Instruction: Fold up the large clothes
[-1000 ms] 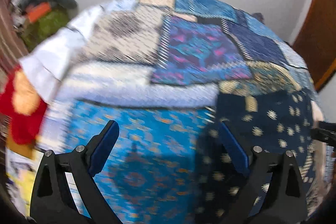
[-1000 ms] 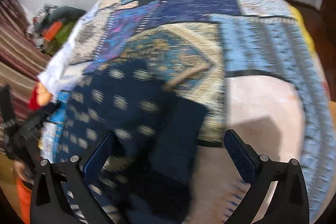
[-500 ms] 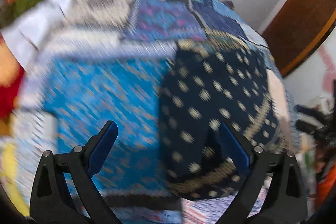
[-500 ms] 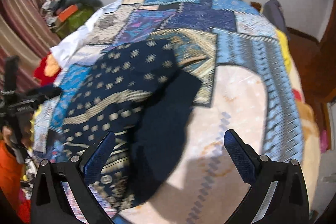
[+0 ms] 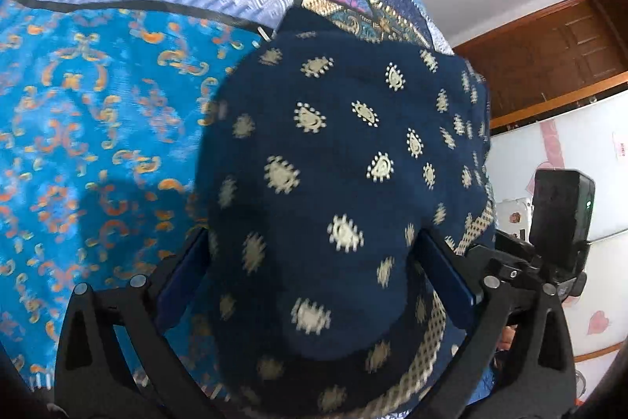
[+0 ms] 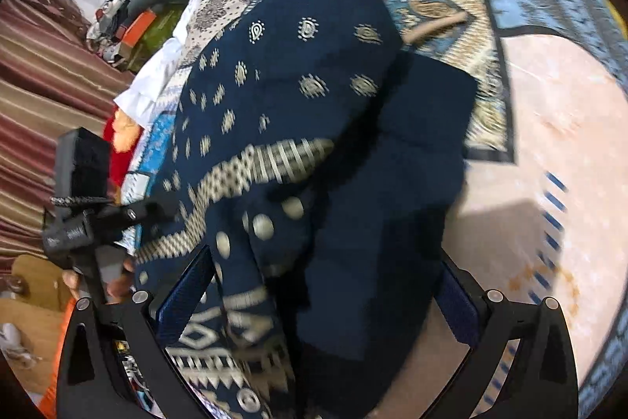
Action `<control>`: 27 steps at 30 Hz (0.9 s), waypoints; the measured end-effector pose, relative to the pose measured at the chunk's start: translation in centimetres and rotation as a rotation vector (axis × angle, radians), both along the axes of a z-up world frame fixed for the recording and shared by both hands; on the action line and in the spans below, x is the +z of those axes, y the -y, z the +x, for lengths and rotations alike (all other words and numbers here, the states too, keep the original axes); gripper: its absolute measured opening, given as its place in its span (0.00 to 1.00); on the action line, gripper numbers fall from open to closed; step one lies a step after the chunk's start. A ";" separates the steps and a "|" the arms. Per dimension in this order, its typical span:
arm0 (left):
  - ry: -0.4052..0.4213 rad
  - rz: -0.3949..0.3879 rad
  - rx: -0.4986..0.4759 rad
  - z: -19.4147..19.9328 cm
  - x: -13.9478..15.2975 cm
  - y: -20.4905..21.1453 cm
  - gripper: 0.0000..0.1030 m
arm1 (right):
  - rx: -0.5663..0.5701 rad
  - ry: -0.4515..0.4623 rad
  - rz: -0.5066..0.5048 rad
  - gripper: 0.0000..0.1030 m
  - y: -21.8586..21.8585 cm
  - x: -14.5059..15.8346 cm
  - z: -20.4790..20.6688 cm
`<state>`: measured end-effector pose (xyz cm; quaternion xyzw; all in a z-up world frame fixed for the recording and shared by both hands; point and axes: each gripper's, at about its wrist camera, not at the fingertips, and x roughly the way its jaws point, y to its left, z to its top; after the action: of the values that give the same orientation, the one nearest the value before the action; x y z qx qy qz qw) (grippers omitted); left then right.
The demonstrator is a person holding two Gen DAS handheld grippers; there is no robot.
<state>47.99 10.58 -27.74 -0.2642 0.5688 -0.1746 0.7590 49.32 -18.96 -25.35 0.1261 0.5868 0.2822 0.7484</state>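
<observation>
Navy printed cloth garment with cream motifs (image 5: pixel 337 183) lies on the patchwork bedspread (image 5: pixel 98 112), its near edge bulging between the spread fingers of the left gripper (image 5: pixel 314 277). To the right, the right gripper (image 6: pixel 322 301) is likewise spread wide, with the garment's dark folded layers between its fingers.

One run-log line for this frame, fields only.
scene: navy printed garment on patchwork bedspread | left gripper: open over garment | right gripper: open over garment | fold: not started
</observation>
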 end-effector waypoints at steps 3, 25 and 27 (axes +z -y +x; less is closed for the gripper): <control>0.001 -0.006 -0.002 0.5 -0.1 0.4 1.00 | 0.018 0.004 0.004 1.00 -1.2 -0.4 0.9; 0.278 0.136 0.058 -9.9 13.0 -5.6 0.61 | 0.153 0.167 0.092 0.34 -10.1 9.9 -3.7; 0.289 0.150 0.082 -11.3 13.7 -7.2 0.61 | 0.168 0.175 0.105 0.34 -10.9 11.2 -4.2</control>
<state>36.65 17.74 -14.05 -0.2022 0.4539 -0.1367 0.8570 45.11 -8.08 -14.13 0.0903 0.5123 0.3843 0.7627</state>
